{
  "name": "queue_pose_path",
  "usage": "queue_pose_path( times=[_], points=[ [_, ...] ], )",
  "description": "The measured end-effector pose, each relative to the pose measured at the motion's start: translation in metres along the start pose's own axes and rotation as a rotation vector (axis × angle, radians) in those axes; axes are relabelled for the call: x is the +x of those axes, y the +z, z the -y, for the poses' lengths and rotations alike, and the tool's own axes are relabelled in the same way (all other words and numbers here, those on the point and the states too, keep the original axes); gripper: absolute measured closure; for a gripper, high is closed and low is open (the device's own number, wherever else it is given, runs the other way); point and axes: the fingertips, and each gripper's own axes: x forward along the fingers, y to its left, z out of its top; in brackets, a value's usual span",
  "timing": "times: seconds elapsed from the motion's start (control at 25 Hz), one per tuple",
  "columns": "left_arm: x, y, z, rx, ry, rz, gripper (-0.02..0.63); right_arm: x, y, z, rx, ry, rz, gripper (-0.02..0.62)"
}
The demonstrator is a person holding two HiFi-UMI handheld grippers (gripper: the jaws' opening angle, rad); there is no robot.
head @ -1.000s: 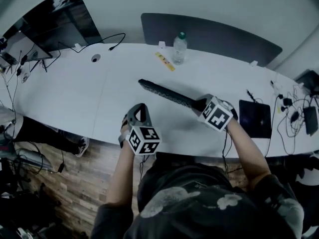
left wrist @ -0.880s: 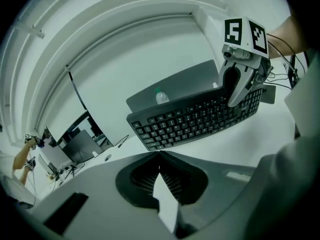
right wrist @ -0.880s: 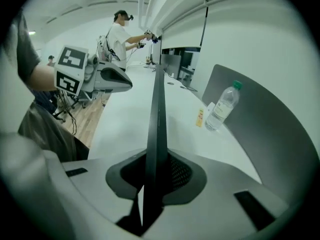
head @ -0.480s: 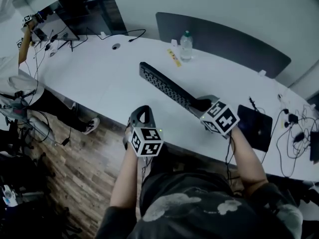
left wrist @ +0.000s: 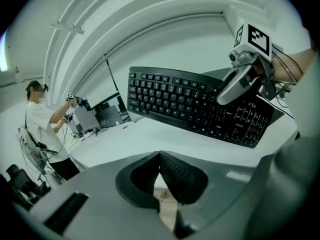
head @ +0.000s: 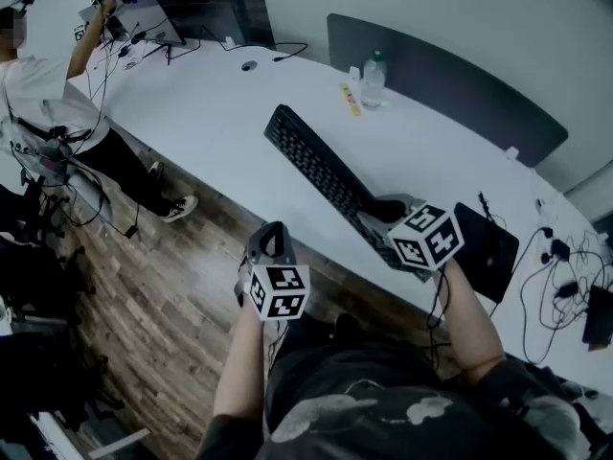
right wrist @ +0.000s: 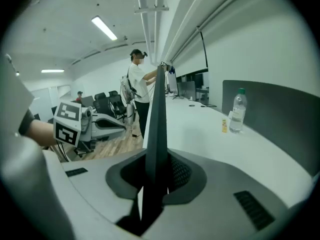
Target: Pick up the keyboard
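Landmark is the white table.

- **Nearest, off the table's near edge, over the wood floor:** the left gripper. Its jaws are fully together with nothing between them. It hangs apart from the keyboard.
- **Just right of it, at the table's near edge:** the right gripper. Its jaws are a little apart and clamped on one end of the keyboard. The right gripper view shows the board edge-on, standing up between the two pads.
- **Keyboard:** black, full size, lifted clear of the table top and tilted, with the keys turned toward the left gripper. It runs from the right gripper out over the table's near half, toward the table's far left. Only the right gripper has hold of it.
- **On the table, right of the right gripper:** a flat dark device. Past it, a tangle of cables lies at the table's right end.
- **Farther, near the table's far edge:** a clear water bottle with a green cap, upright. A small yellow item lies just beside it; I can't tell what it is.
- **Behind the table's far edge:** a dark grey panel.
- **At the table's far left end:** a person in a white top stands with arms raised toward gear there. Dark monitors sit at that end too.
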Motion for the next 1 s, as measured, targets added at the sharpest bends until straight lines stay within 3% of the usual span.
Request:
queue_pose_path(
  times=[0.28, 0.48, 0.72, 1.0],
  points=[
    [-0.028, -0.037, 0.002, 0.015, 0.05, -0.005, 0.604, 0.003, 0.004, -0.028, 0.115, 0.081, 0.068, 0.528],
    [-0.06, -0.068, -0.018, -0.152, 0.071, -0.023, 0.604, 0.01, -0.002, -0.06, 0.104, 0.105, 0.071, 0.528],
    [-0.12, -0.088, -0.039, -0.275, 0.103, 0.002, 0.604, 0.006, -0.025, -0.112, 0.106, 0.127, 0.054, 0.528],
    [-0.185, -0.123, -0.02, -0.382, 0.086, -0.006, 0.604, -0.012, -0.055, -0.173, 0.118, 0.154, 0.041, 0.528]
  ],
)
